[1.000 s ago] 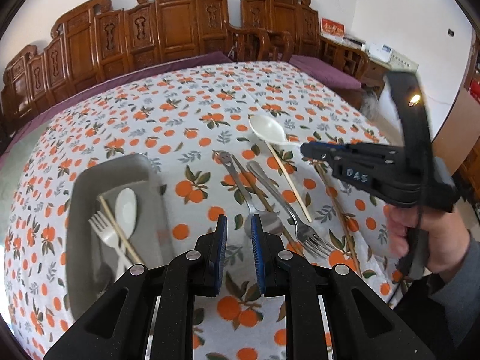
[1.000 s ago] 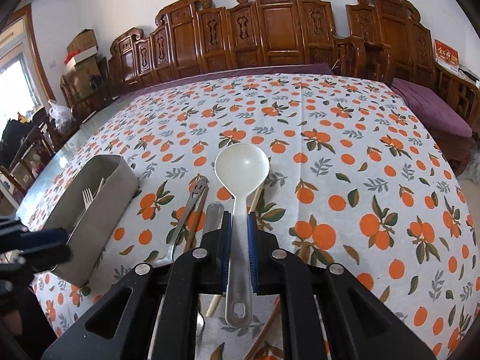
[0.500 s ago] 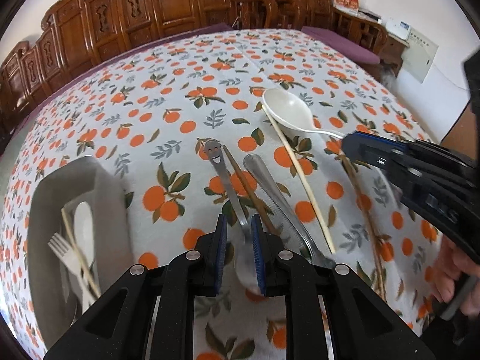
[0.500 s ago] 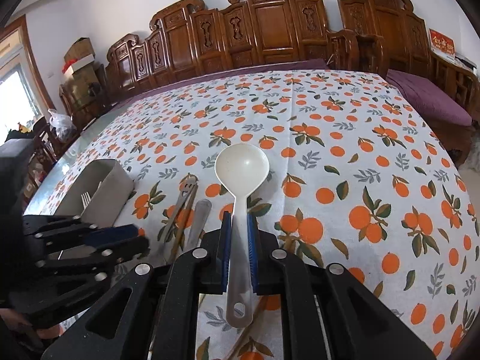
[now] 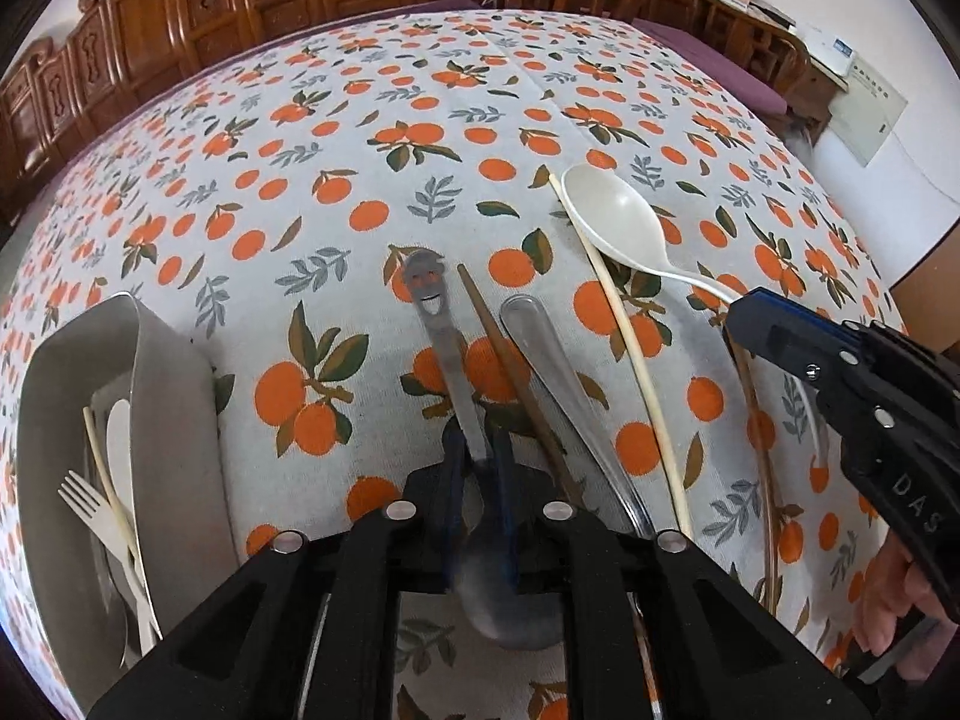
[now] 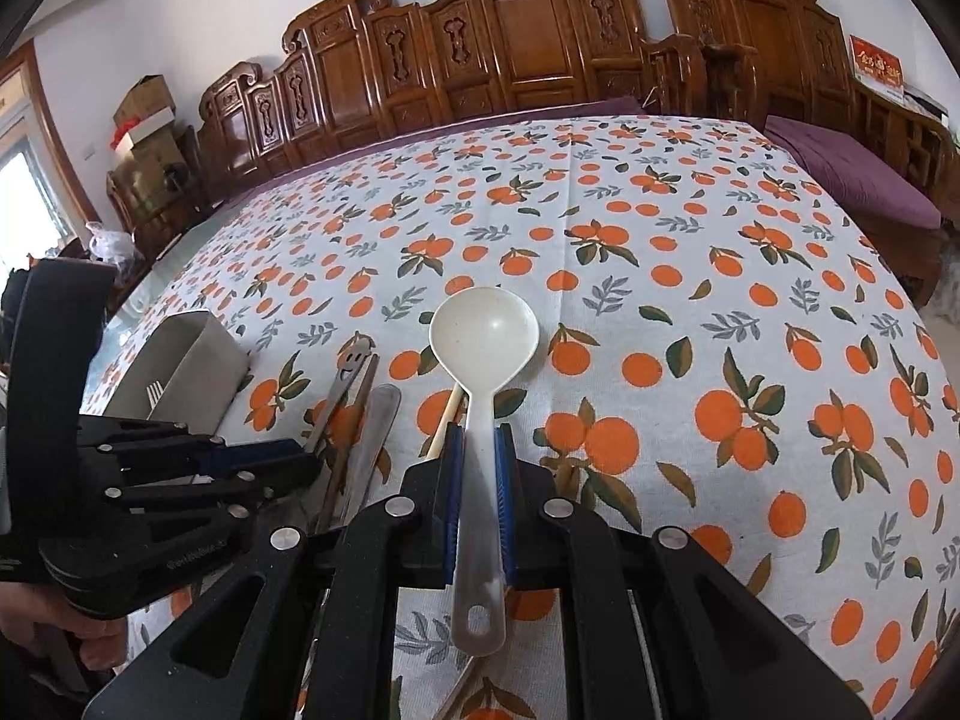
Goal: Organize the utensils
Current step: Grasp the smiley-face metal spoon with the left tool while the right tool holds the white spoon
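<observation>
**Two claws, each clamped on a spoon over an orange-print tabletop**

Left wrist view, from left to right. At the lower left edge sits a grey tray [image 5: 174, 420], holding a pale fork [image 5: 90, 501], a pale chopstick [image 5: 111, 483] and a white spoon [image 5: 120, 450]. The tabletop [image 5: 360, 150], covered in a cloth printed with oranges and leaves, fills the middle of the frame. At bottom centre the left claw [image 5: 480, 468] has just been closing and now pinches the neck of a metal spoon [image 5: 447, 354]; its handle, ending in a cut-out smiling face, runs up toward the centre, and its bowl lies blurred between the black arms at the bottom. Just right of it lie a brown chopstick [image 5: 510, 378], then a metal utensil handle [image 5: 558, 378], then a long pale chopstick [image 5: 636, 360]. At centre right the white ladle spoon [image 5: 612, 222] lies on the cloth, its thin handle running into the right claw [image 5: 744, 312] at the right edge. A hand [image 5: 900, 600] shows at the lower right.

Right wrist view, from left to right. The left claw [image 6: 300, 459] and the tray [image 6: 198, 360] are at left, with the smiling spoon handle [image 6: 348, 372] beside them. At bottom centre the right claw [image 6: 480, 450] is clamped on the ladle spoon's handle [image 6: 480, 480], its round bowl pointing up at centre frame. Carved wooden chairs [image 6: 510, 42] line the top.
</observation>
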Tool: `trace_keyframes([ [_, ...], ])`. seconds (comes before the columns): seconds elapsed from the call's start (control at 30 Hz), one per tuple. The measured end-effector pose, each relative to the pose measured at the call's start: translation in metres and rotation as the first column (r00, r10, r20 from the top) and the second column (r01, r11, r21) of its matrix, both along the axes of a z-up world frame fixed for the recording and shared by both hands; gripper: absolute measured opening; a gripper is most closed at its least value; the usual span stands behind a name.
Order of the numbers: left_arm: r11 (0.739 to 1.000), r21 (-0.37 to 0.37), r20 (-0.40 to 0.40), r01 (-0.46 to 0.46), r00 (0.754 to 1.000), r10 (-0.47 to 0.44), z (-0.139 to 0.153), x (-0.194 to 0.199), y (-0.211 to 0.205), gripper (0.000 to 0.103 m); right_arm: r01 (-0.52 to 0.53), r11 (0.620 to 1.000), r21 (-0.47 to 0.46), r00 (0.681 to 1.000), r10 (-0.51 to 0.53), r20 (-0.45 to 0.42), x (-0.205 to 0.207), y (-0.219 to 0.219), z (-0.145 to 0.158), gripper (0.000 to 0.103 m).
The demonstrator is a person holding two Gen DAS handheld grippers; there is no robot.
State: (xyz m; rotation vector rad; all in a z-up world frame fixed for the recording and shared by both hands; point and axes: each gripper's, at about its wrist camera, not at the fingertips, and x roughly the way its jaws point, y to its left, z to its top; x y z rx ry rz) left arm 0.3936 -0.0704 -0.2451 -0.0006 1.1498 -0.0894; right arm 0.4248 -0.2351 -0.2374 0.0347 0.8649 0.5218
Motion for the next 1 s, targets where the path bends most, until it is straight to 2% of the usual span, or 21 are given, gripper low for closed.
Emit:
trace_keyframes([
  [0.3,1.000,0.008,-0.016,0.024,1.000,-0.023,0.007,-0.020,0.012,0.005,-0.040,0.999,-0.035,0.999,0.041,0.006,-0.009,0.011,-0.004,0.012],
  [0.6,0.999,0.002,0.041,0.044,0.998,-0.044,0.040,-0.049,0.011,0.005,-0.042,0.999,-0.013,0.999,0.042,0.008,-0.024,0.004,0.014,0.012],
  [0.73,0.999,-0.012,0.074,0.041,0.996,-0.040,0.062,-0.062,0.016,0.005,-0.062,0.997,-0.052,0.998,0.063,0.028,-0.034,0.014,0.029,0.012],
  [1.0,0.999,-0.030,0.137,0.037,0.990,-0.032,0.109,-0.089,0.034,0.005,-0.083,0.994,-0.071,0.992,0.089,0.090,-0.061,0.029,0.084,0.012],
])
